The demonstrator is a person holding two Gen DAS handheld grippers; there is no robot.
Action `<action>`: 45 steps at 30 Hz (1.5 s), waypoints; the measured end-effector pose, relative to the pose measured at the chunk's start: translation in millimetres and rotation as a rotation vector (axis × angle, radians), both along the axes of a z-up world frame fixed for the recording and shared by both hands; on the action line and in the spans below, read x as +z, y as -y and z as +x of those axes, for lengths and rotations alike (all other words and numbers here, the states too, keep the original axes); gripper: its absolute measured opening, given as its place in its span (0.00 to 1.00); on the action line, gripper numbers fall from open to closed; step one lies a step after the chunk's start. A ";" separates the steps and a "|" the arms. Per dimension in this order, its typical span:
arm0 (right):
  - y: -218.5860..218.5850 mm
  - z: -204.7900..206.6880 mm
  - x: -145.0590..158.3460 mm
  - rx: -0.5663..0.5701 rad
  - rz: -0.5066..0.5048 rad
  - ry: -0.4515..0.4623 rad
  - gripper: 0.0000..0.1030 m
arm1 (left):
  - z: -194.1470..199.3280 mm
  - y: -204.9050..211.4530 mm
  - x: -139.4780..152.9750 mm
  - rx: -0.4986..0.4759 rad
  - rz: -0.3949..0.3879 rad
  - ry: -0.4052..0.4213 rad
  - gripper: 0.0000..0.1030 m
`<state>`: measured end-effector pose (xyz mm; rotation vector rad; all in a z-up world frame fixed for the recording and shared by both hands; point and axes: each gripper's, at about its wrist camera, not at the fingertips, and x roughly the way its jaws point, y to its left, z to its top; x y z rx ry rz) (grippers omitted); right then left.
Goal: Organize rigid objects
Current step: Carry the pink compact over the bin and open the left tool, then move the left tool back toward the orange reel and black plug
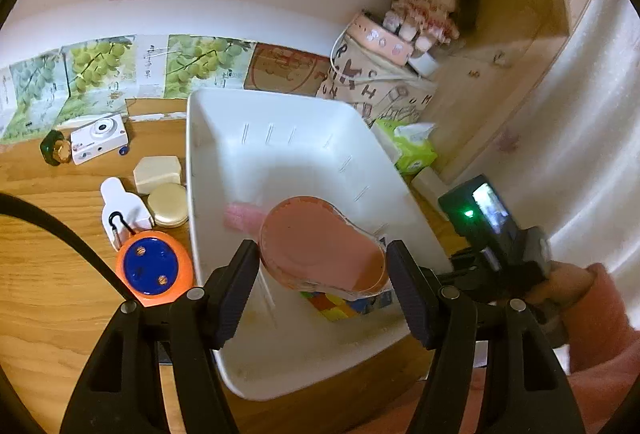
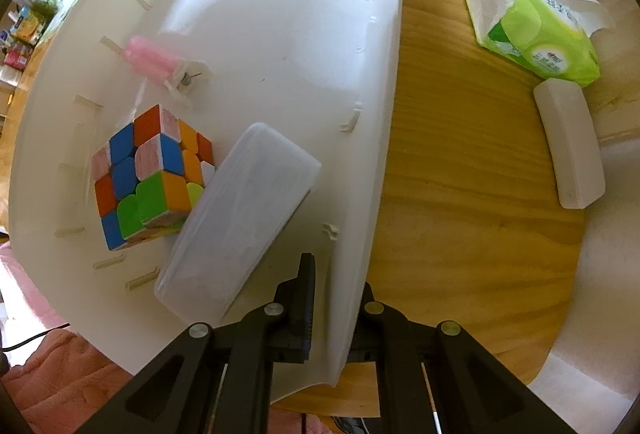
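Note:
A white plastic bin [image 1: 288, 154] stands on the wooden table. My left gripper [image 1: 324, 262] is shut on a flat pink case [image 1: 320, 246] and holds it over the bin's inside. Under it lie a colourful puzzle cube [image 1: 340, 304] and a pink stick [image 1: 240, 216]. In the right wrist view my right gripper [image 2: 338, 298] is shut on the bin's side wall [image 2: 380, 114]. Inside the bin [image 2: 260, 34] I see the puzzle cube [image 2: 148, 174], a whitish flat box [image 2: 244, 214] leaning on it, and the pink stick [image 2: 148, 58].
Left of the bin on the table: an orange-and-blue disc [image 1: 150, 266], a white bottle [image 1: 120, 210], a gold round tin [image 1: 168, 204], a cream box [image 1: 156, 174], a toy camera [image 1: 100, 138]. Right of it: a green tissue pack [image 2: 536, 26] and a white case [image 2: 572, 150].

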<state>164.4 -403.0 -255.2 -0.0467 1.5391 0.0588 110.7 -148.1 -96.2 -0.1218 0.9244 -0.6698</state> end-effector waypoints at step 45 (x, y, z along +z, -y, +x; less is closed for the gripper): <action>12.3 -6.7 -8.2 -0.049 0.011 -0.003 0.08 | 2.6 11.1 -10.5 0.029 0.214 -0.021 0.76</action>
